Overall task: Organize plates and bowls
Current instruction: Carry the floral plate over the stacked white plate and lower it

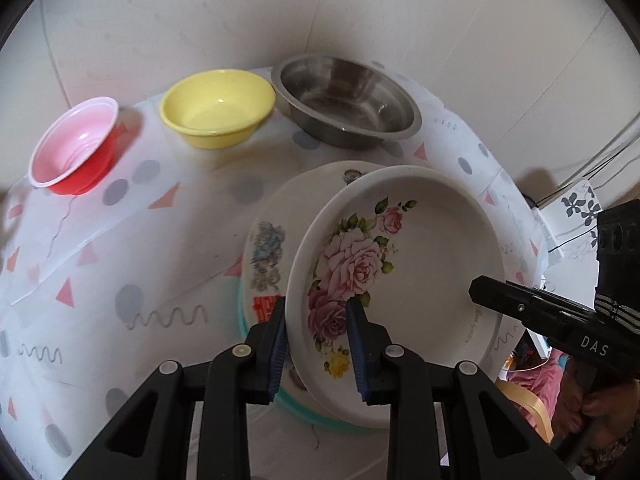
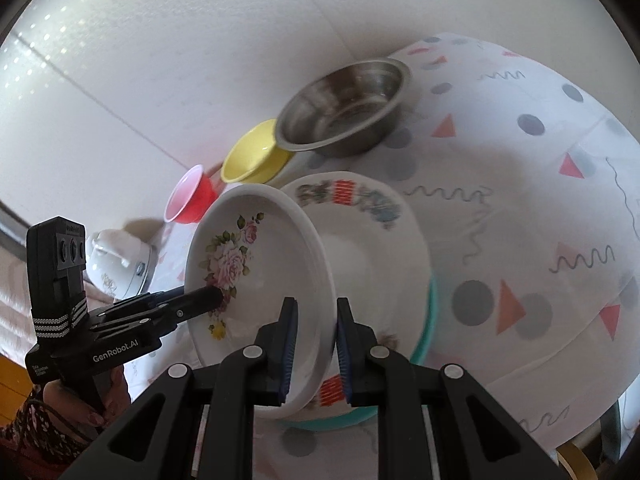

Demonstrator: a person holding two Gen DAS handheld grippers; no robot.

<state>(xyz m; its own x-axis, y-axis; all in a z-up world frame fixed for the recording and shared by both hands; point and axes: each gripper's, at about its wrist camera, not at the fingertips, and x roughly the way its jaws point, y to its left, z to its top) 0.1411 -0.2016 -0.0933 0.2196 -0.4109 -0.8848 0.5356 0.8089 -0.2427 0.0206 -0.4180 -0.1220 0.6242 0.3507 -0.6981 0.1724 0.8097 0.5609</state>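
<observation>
White walls back a table w/ a patterned cloth (image 1: pixel 100 280), where we hold a rose-print dish (image 1: pixel 400 280) tilted over a stack of plates (image 1: pixel 264 248). Our left gripper (image 1: pixel 316 344) and right gripper (image 2: pixel 314 348) each clamp its rim on opposite sides. Stacking looks partway done: a red bowl (image 1: pixel 76 152), yellow bowl (image 1: pixel 218 108) and steel bowl (image 1: pixel 348 100) sit apart at the back, unstacked.
</observation>
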